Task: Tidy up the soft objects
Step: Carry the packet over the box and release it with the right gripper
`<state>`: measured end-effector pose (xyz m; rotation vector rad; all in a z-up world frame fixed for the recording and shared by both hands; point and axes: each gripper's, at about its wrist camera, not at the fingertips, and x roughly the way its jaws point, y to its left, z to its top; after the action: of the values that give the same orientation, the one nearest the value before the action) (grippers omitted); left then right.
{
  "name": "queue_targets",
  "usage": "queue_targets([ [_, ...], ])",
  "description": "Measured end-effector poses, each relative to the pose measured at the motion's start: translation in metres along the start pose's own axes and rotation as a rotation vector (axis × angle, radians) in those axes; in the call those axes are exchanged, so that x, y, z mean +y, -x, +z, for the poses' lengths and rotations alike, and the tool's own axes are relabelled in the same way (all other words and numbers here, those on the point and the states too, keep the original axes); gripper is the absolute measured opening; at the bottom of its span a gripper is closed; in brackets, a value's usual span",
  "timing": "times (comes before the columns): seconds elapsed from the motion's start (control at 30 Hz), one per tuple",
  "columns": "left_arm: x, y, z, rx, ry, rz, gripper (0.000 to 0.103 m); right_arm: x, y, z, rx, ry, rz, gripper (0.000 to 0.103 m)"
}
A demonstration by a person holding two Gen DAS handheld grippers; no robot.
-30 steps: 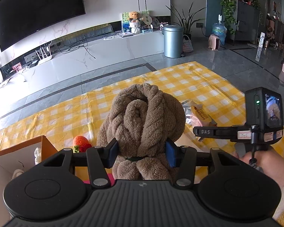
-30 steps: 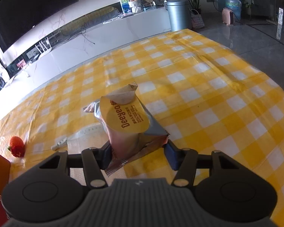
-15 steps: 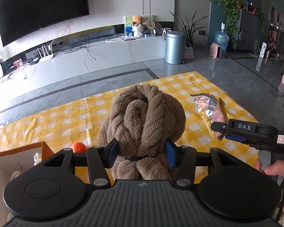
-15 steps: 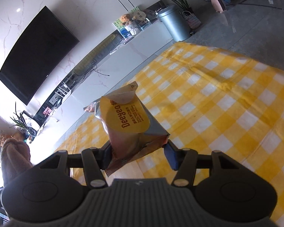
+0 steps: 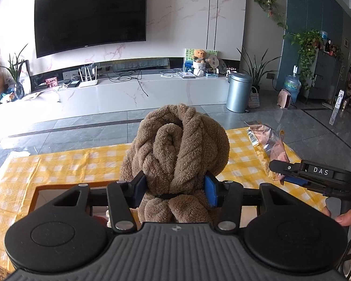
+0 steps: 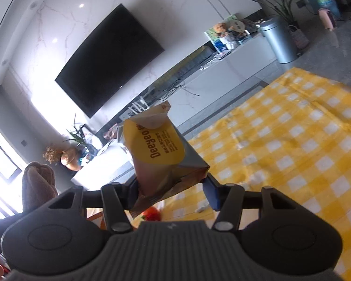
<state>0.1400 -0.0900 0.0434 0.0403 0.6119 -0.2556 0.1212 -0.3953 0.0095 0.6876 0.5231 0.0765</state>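
Above a table spread with a yellow-and-white checked cloth, the left gripper clamps a knotted brown plush towel, its blue pads pressed into the fleece on both sides, the bundle held clear of the table over an open cardboard box. To its right, the right gripper grips a silver snack packet with a yellow label, also lifted off the cloth. A small red-orange soft toy lies on the table beneath that packet. Behind, a wall-mounted television hangs over a white marble console, beside a grey pedal bin.
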Motion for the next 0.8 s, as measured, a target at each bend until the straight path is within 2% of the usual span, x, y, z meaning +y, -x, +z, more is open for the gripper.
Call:
queue_targets([
  [0.2, 0.044, 0.025, -0.014, -0.016, 0.066, 0.056, 0.058, 0.047, -0.003, -0.012, 0.041, 0.052, 0.137, 0.057],
  [0.33, 0.069, 0.033, -0.017, -0.048, 0.119, 0.101, 0.058, 0.08, -0.009, -0.023, 0.081, 0.127, 0.191, 0.057],
  [0.47, 0.089, 0.037, -0.026, -0.065, 0.127, 0.115, 0.059, 0.115, -0.021, -0.041, 0.121, 0.219, 0.201, 0.057],
  [0.57, 0.104, 0.038, -0.038, -0.082, 0.135, 0.093, 0.058, 0.139, -0.031, -0.054, 0.15, 0.265, 0.211, 0.057],
  [0.7, 0.132, 0.037, -0.051, -0.085, 0.207, 0.068, 0.058, 0.17, -0.052, -0.079, 0.215, 0.346, 0.224, 0.057],
  [0.8, 0.149, 0.04, -0.056, -0.106, 0.221, 0.106, 0.059, 0.185, -0.074, -0.099, 0.285, 0.382, 0.221, 0.057],
])
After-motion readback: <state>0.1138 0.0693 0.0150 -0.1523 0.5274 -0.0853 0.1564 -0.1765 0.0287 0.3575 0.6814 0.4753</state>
